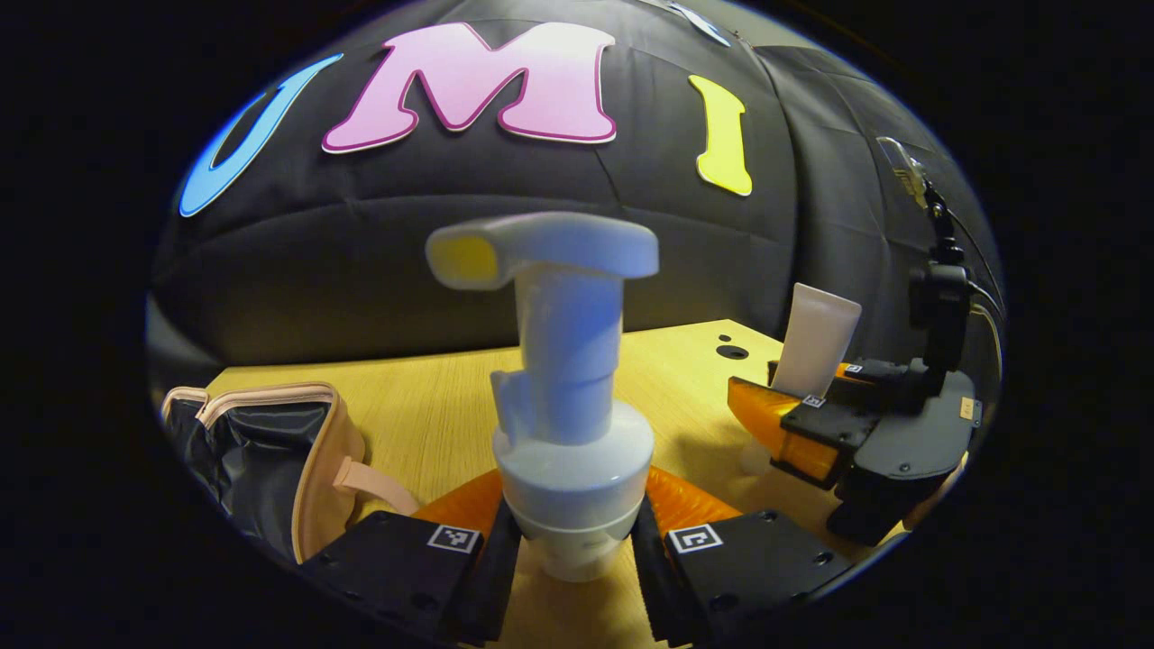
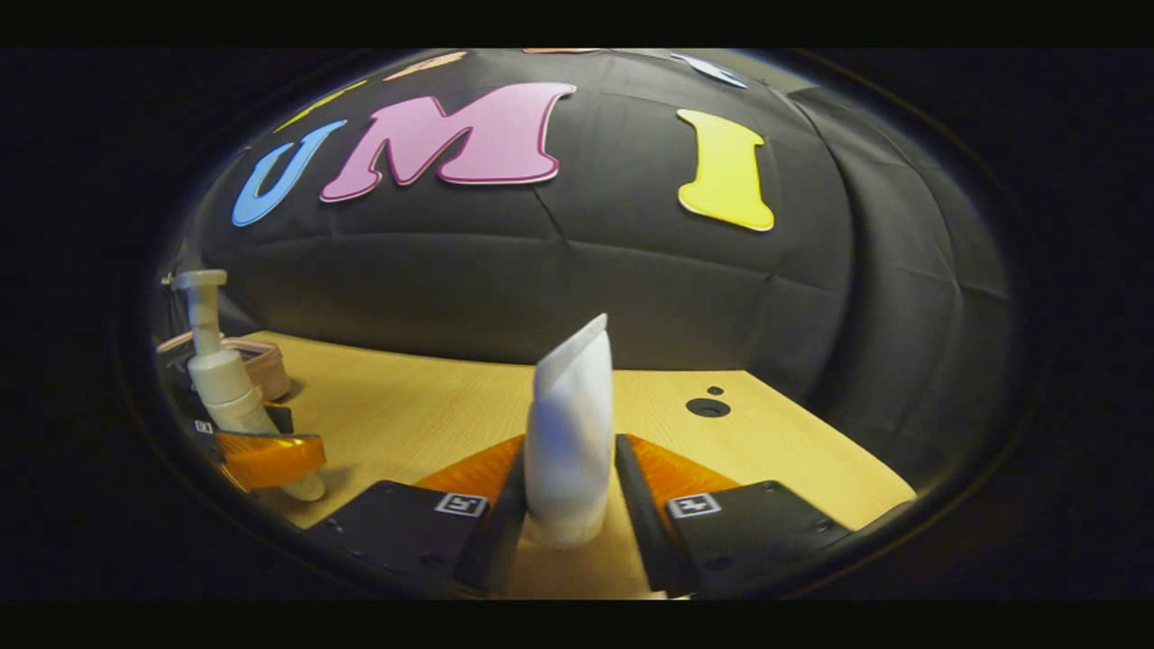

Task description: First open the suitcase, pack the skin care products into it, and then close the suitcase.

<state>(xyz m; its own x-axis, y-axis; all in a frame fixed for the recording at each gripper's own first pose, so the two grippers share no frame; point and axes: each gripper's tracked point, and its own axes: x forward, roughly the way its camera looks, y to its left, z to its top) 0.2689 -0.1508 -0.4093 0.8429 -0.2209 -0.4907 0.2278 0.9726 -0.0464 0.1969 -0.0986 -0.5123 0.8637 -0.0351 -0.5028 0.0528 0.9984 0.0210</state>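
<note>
In the left gripper view my left gripper (image 1: 573, 541) is shut on a white pump bottle (image 1: 570, 388), which stands upright between the fingers. The pink case (image 1: 311, 451) with a dark lining lies open at the left on the wooden table (image 1: 433, 406). At the right of that view my right gripper (image 1: 816, 406) holds a white tube (image 1: 816, 338). In the right gripper view my right gripper (image 2: 570, 518) is shut on the white tube (image 2: 570, 424), cap end down. Far left there, the pump bottle (image 2: 216, 370) sits in my left gripper (image 2: 261, 455), with the case (image 2: 266, 365) behind it.
The table (image 2: 406, 406) has a round hole (image 2: 708, 407) near its far right corner, seen also as a hole (image 1: 732, 351) in the left gripper view. The black cloth wall (image 2: 586, 270) closes off the back and right side.
</note>
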